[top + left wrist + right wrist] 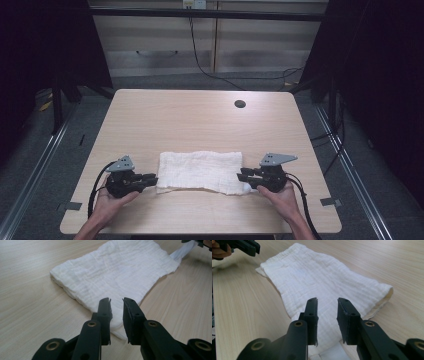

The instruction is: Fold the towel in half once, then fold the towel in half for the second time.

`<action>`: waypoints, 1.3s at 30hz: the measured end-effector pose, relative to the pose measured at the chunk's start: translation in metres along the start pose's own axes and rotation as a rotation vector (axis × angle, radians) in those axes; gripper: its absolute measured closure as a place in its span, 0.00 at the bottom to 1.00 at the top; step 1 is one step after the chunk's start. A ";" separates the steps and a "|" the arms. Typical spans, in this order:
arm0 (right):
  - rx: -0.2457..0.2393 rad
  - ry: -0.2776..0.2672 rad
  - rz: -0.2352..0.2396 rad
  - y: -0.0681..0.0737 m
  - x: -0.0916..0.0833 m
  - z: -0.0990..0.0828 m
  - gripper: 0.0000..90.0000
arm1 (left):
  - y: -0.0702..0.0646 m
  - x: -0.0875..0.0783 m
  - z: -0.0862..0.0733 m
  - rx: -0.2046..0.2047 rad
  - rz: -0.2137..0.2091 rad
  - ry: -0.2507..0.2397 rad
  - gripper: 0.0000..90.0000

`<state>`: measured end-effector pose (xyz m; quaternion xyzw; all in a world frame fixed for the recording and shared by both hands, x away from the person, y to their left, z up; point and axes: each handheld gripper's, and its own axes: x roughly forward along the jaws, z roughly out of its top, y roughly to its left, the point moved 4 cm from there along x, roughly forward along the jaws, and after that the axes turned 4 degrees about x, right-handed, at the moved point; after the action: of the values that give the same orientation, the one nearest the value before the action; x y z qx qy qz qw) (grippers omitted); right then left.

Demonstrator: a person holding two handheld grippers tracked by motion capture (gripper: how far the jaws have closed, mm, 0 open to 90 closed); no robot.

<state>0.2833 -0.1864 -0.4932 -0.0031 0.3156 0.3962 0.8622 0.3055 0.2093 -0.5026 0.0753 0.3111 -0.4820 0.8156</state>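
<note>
A folded white cloth (200, 171) lies flat near the table's front edge, long side running left to right. My left gripper (152, 179) sits at its left end, held level and pointing right. In the left gripper view the cloth (112, 267) stretches away and the left gripper (116, 300) has its jaws apart just over the near corner, with no pad pressing on it. My right gripper (241, 175) is at the cloth's right end, pointing left. In the right gripper view the right gripper (327, 300) stands open above the cloth (317, 280), a gap between the jaws.
The light wooden table (200, 115) has a round cable hole (240, 104) at the back right. Dark frame posts and floor rails flank both sides. Cabinets (210, 45) with a hanging cable stand behind. A hand holds each gripper from the front edge.
</note>
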 end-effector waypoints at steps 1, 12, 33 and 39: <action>0.001 -0.005 -0.003 0.000 -0.001 0.000 0.76 | 0.003 0.001 0.001 -0.008 0.006 -0.004 0.85; 0.033 -0.020 -0.036 -0.015 0.000 0.005 0.70 | 0.017 -0.001 0.014 -0.034 0.030 -0.021 0.84; 0.058 0.006 -0.103 -0.047 0.018 0.023 0.59 | 0.049 0.016 0.037 -0.067 0.077 -0.015 0.77; 0.067 0.017 -0.114 -0.059 0.030 0.032 0.62 | 0.065 0.032 0.042 -0.093 0.080 0.010 0.77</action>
<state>0.3551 -0.1984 -0.4984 0.0044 0.3351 0.3357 0.8803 0.3889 0.2021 -0.4995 0.0519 0.3339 -0.4336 0.8353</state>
